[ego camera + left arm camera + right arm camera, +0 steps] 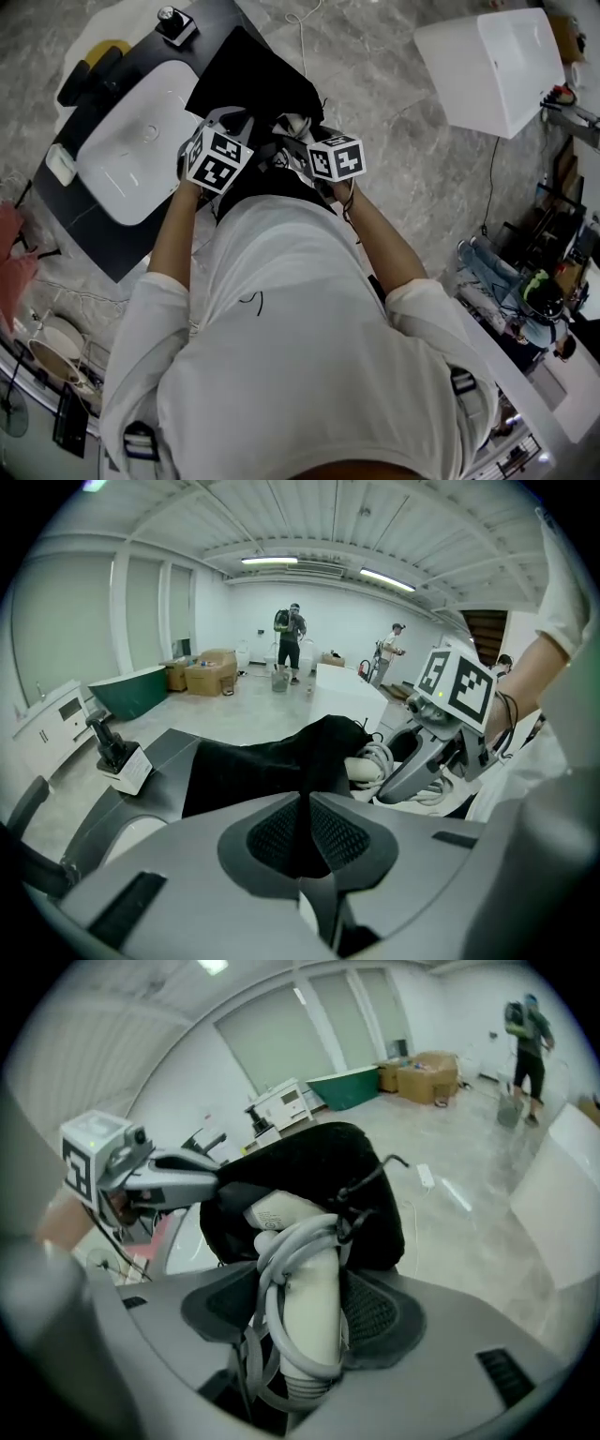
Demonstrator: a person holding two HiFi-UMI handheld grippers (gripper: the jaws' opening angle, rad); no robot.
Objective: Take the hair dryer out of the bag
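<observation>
The black fabric bag point(246, 82) lies on the dark counter, its mouth toward me. My left gripper point(304, 810) is shut on a fold of the bag point(262, 766) at its opening. My right gripper point(307, 1321) is shut on the handle of the white hair dryer point(281, 1215), which has its pale cord wound around it. The dryer's head still sits inside the bag's mouth point(323, 1171). In the head view both grippers meet at the bag's near edge, the left gripper point(229, 120) beside the right gripper point(298, 139), with a bit of the white dryer point(296, 122) showing between them.
A white basin point(141, 141) is set in the dark counter point(84, 234) left of the bag, with a small black item point(175, 23) behind it. A white box-like tub point(497, 66) stands far right. Two people point(291, 635) stand far off, near cardboard boxes point(211, 672).
</observation>
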